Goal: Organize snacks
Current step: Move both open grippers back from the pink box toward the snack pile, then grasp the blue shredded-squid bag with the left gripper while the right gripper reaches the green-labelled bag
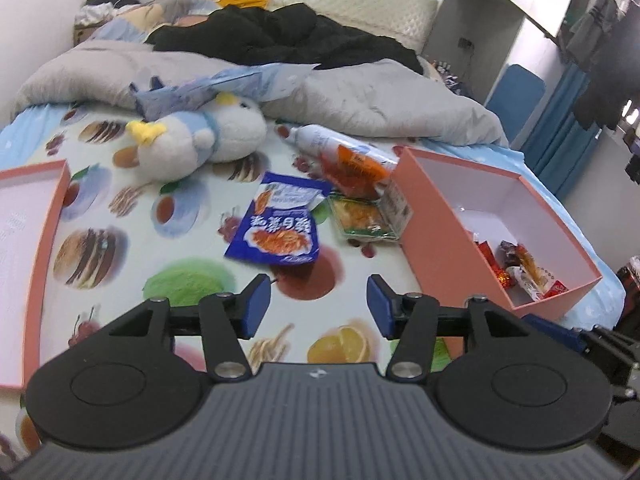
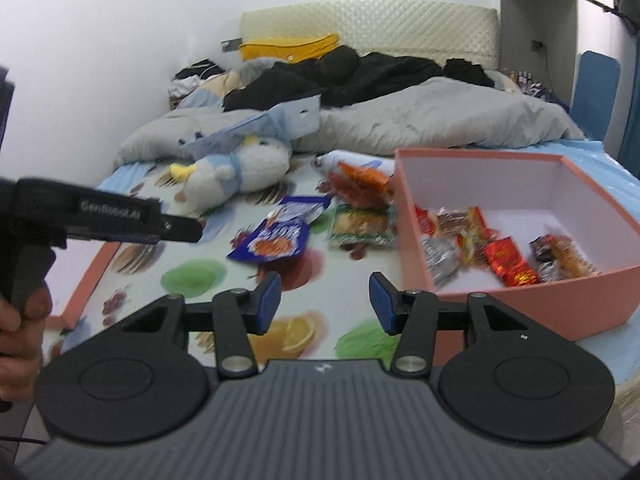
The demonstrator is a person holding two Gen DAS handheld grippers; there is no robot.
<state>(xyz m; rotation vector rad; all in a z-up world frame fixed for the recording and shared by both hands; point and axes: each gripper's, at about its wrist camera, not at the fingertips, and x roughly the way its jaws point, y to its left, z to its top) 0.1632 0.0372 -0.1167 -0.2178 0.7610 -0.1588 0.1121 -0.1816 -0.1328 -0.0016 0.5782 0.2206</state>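
**A:** What are you looking at on the bed right now?

**B:** You are facing a sheet printed with fruit and desserts. Four loose snacks are lying on it in a cluster, left of the pink box. The blue noodle-picture packet is lying flat, nearest your grippers, its top edge torn and crumpled. Beside it a clear-wrapped pack with a green edge is resting just beside the box's wall. Behind that an orange-red packet is leaning over a white tube-shaped pack that is lying on its side.

**A:** And inside the box?

**B:** You are seeing small wrapped sweets gathering along the near wall: red foil, silver foil, brown and orange wrappers. I am counting roughly seven or eight; blur is keeping me from an exact number.

**A:** How are your grippers standing?

**B:** Your left gripper is hovering over the sheet with its blue pads apart and nothing between them. Your right gripper is doing the same, parted about halfway, gripping nothing. In the right view your left tool is showing from the side at the far left, your hand wrapping its handle.

**A:** Anything else lying around?

**B:** One plush duck is lying behind the snacks, one pink box lid is sitting at the left edge, and one grey duvet is bunching further back.
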